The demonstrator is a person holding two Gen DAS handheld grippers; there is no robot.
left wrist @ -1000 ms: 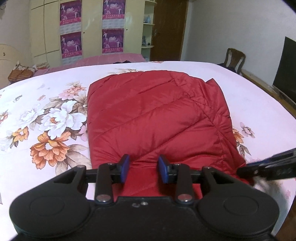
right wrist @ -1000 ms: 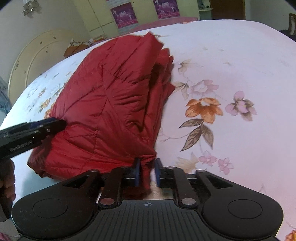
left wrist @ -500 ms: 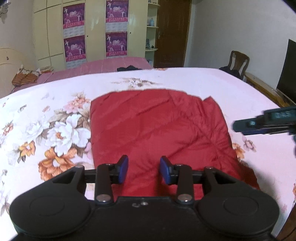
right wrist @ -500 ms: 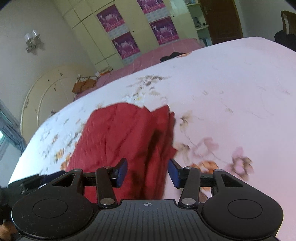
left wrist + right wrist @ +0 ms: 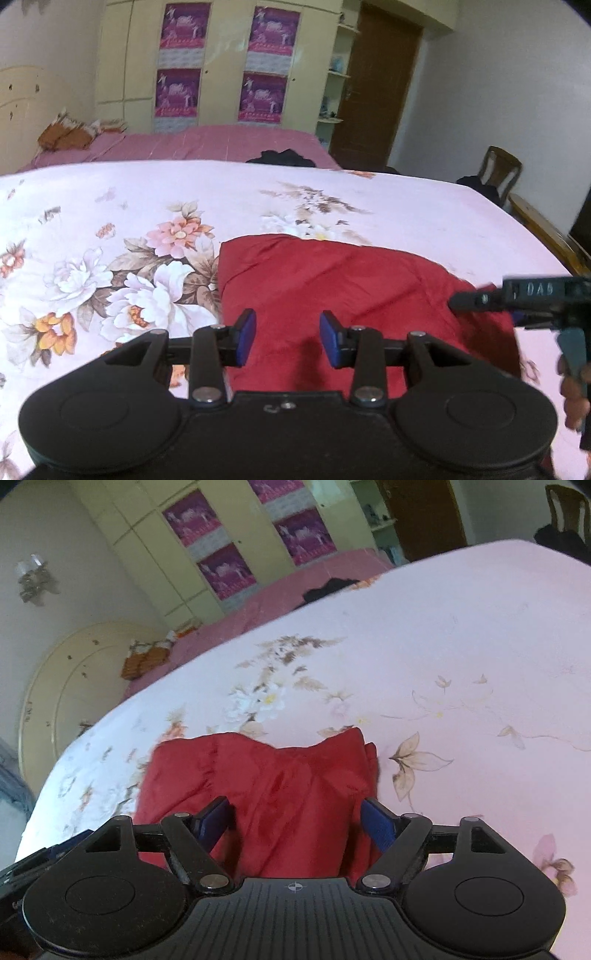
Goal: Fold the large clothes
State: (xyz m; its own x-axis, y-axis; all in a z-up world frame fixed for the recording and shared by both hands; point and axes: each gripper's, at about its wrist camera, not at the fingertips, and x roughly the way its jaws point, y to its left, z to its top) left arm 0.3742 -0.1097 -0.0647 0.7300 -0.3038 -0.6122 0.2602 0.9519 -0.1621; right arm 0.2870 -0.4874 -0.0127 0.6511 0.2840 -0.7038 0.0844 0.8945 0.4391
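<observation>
Red quilted jacket (image 5: 351,295), folded on the floral bedsheet (image 5: 110,206) at 6 o'clock — puffy, light, slippery, springing open, so best pinched at a hem corner — beneath left gripper (image 5: 288,338) and right gripper (image 5: 295,821), both released, empty.

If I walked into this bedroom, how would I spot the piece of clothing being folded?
Look at the big bed with the pale pink flowered sheet that fills the near part of the room. On its near side lies a folded red padded jacket, flat on the sheet with a cluster of large white and orange printed flowers to its left. It is the only solid deep red thing on that bed.
</observation>
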